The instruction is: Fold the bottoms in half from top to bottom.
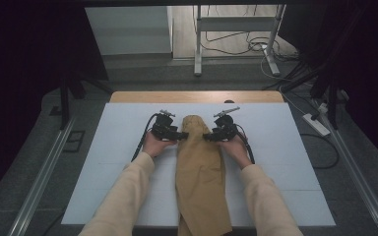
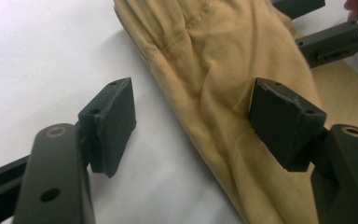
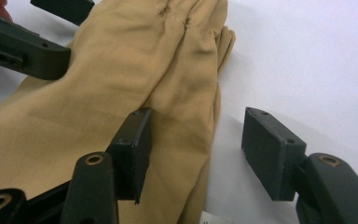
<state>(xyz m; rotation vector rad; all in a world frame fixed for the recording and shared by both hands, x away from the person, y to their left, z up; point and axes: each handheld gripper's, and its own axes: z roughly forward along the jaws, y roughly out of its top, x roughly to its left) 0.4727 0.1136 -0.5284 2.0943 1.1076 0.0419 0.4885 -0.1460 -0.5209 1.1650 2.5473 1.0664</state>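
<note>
Two open grippers, the left gripper [image 1: 183, 134] and right gripper [image 1: 207, 136], straddle opposite edges of the tan trousers [image 1: 200, 172], grasping nothing yet. Judging by the lengthwise-folded cloth, further folding remains.

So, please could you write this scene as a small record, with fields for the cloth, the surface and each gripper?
item: tan garment, folded long and narrow, its near end past the table's near edge
surface: white table cover
left gripper: open, at the garment's left edge; one pad on the cover, the other over the cloth
right gripper: open, at the garment's right edge, likewise straddling it
grip: neither jaw pair has closed on the cloth
</note>
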